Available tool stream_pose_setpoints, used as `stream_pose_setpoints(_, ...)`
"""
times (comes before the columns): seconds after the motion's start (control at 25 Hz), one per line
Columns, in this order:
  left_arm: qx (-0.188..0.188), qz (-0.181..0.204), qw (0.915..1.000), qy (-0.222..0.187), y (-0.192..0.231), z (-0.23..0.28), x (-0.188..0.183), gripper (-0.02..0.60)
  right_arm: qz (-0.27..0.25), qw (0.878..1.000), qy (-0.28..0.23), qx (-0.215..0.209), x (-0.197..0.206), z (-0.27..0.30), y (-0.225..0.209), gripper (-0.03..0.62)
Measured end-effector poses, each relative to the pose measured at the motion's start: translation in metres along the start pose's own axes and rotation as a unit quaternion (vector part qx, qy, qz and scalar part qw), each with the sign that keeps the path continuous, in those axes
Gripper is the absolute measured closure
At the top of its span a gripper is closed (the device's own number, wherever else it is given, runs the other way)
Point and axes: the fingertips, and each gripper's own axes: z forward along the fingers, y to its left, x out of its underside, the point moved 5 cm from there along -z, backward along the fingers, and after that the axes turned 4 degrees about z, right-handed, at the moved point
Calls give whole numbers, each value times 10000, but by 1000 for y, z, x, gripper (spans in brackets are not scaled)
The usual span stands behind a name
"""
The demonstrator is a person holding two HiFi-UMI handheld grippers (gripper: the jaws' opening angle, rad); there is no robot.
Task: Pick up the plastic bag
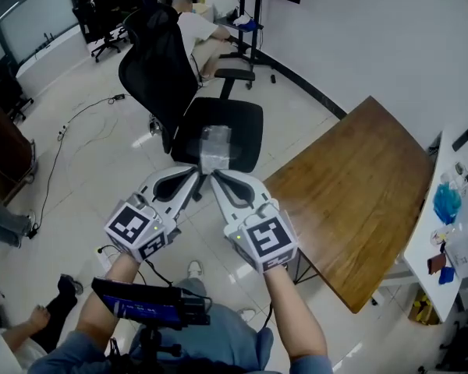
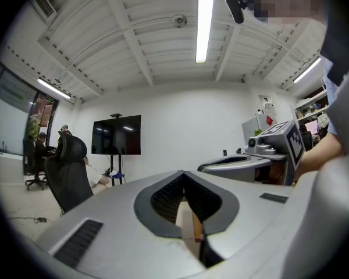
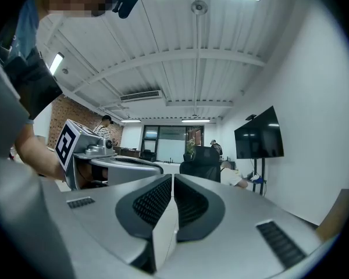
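Note:
The clear plastic bag lies crumpled on the seat of a black office chair in the head view. Both grippers hover side by side just short of the seat's front edge, tips pointing toward the bag. My left gripper has its jaws pressed together with nothing between them, and so does my right gripper. The left gripper view shows the closed left gripper with the right one beside it. The right gripper view shows the closed right gripper. Neither gripper view shows the bag.
A wooden table stands to the right of the chair, with a white desk holding small items beyond it. Cables trail across the tiled floor at left. A person sits at the back near a TV stand.

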Motion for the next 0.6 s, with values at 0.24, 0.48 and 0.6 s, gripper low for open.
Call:
stream_pose_setpoints(0.24,103,-75,9999,-26,20,13,19,568,247,9994,132,189,17,23,-10,565)
stream_pose_setpoints(0.48,77,-247,9996,-103,49,32,41,568,306,9976,25,626,41,52,-32,563)
stream_pose_setpoints(0.6,134,-306,9994,-68,65,42,57,568,540,9956,206,732,56,67,-39,563)
